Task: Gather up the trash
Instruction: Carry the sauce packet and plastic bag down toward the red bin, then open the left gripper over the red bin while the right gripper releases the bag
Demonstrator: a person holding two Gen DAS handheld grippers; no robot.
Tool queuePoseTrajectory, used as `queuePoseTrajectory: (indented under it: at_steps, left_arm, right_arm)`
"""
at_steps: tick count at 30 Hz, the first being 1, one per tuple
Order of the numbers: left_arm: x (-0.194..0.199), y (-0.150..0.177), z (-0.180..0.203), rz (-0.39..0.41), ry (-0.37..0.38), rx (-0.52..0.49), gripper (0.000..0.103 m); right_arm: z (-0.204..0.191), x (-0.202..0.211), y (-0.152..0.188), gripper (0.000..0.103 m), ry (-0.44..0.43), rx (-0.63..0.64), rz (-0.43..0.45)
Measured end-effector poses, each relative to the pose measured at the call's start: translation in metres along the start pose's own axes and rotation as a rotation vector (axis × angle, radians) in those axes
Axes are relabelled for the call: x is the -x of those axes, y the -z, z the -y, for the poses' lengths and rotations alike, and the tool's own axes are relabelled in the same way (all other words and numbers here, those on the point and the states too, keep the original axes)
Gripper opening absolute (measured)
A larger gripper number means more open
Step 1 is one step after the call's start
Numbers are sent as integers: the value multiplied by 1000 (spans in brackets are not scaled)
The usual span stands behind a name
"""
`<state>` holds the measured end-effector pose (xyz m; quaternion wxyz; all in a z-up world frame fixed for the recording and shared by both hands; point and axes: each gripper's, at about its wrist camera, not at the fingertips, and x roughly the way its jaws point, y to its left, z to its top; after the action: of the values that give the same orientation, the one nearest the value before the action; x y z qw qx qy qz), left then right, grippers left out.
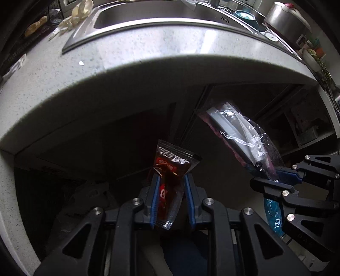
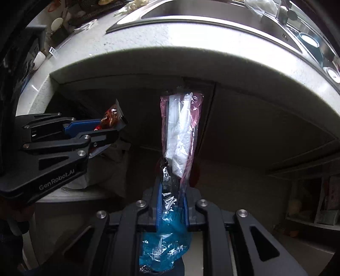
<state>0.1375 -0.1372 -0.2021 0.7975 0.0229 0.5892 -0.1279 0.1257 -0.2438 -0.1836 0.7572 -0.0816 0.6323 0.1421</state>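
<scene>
My left gripper (image 1: 171,180) is shut on a small red sauce packet (image 1: 172,169), which stands up between the blue pads. It also shows in the right wrist view (image 2: 112,125) at the left, packet (image 2: 111,116) sticking out. My right gripper (image 2: 172,186) is shut on a clear plastic wrapper (image 2: 180,131) with pink and blue print and white contents. In the left wrist view the right gripper (image 1: 274,176) is at the right with the wrapper (image 1: 240,135) pointing up-left. Both are held below the countertop edge, in front of dark cabinets.
A speckled white countertop (image 1: 127,70) with a steel sink (image 1: 153,14) curves above. Pale gloves (image 1: 80,10) and a metal pot (image 1: 286,19) sit on it. A grey bin with a dark bag (image 2: 110,169) is low left of the right gripper. Shelves (image 2: 314,201) stand at right.
</scene>
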Motion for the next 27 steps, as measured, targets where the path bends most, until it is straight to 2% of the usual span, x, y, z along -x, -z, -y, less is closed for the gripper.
queuePoseTrajectory:
  at_steps: [5, 12, 14, 15, 16, 17, 19, 24, 27]
  left_arm:
    - [-68, 14, -1, -62, 18, 2, 22]
    - [-138, 23, -7, -59, 22, 13, 27]
    - [-153, 26, -8, -55, 33, 10, 31]
    - [-160, 27, -9, -51, 35, 8, 34]
    - [-165, 27, -10, -46, 31, 5, 45]
    - [-170, 27, -10, -39, 29, 6, 64]
    - [-174, 31, -7, -43, 16, 2, 80]
    - [-166, 29, -8, -31, 16, -8, 87]
    - [-158, 24, -12, -37, 12, -4, 94]
  right_arm:
    - [13, -56, 5, 14, -6, -30, -22]
    - [35, -123, 7, 14, 2, -59, -34]
    - [44, -139, 12, 14, 4, -67, -43]
    - [44, -147, 16, 14, 4, -68, -46]
    - [48, -154, 16, 14, 7, -68, -52]
    - [50, -160, 16, 14, 11, -67, -56]
    - [56, -167, 16, 14, 27, -71, -61]
    - [53, -167, 14, 14, 12, -86, -60]
    - [50, -162, 24, 14, -1, -71, -65]
